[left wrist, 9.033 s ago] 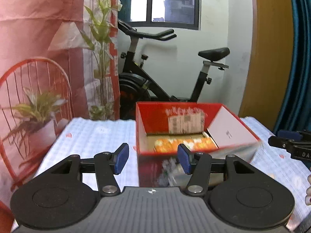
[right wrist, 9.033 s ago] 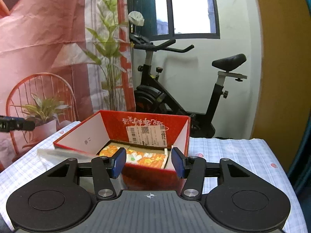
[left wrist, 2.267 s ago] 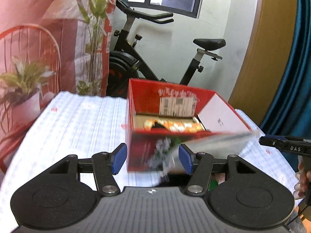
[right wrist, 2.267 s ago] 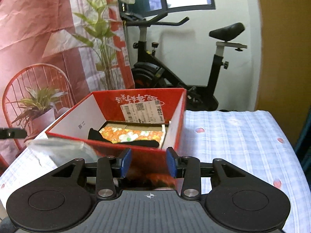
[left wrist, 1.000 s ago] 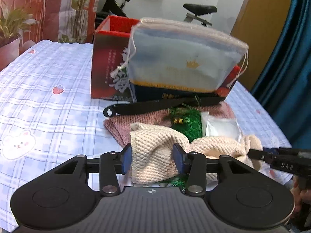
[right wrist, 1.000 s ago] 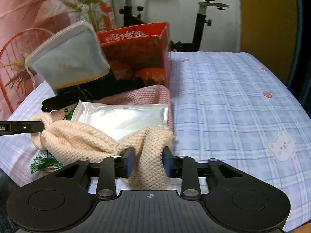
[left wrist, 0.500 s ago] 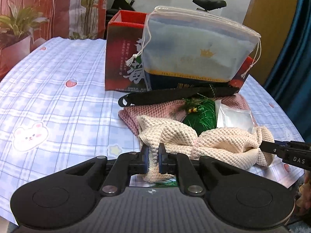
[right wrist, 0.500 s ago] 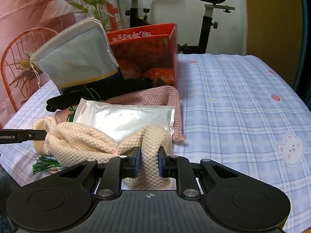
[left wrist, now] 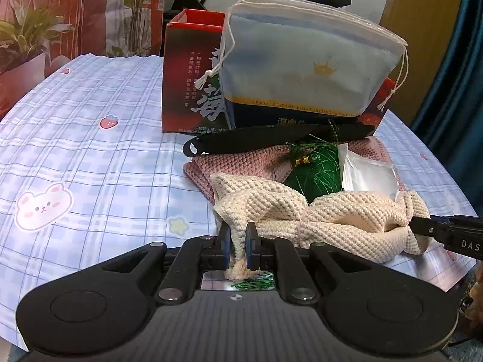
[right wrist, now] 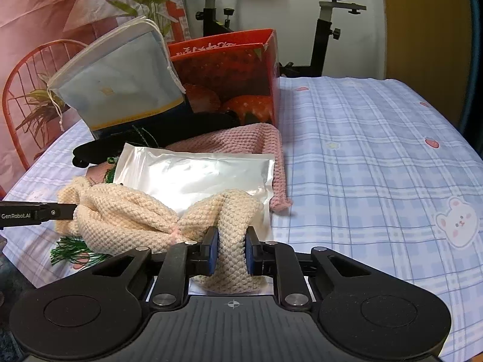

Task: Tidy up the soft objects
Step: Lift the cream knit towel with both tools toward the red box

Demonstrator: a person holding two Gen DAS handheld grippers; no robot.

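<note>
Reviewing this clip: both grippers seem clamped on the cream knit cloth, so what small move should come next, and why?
Probably lift both ends together. The left gripper and right gripper each pinch an end of the cream knit cloth, which lies crumpled over the silver foil pouch and pink towel.

The cream knit cloth (left wrist: 341, 217) lay bunched and twisted at the front of the pile, over a pink knit cloth (left wrist: 241, 163). A silver foil pouch (right wrist: 193, 178) and green tassel (left wrist: 314, 169) rested between them, a pale drawstring bag (left wrist: 302, 60) leaning behind.
</note>
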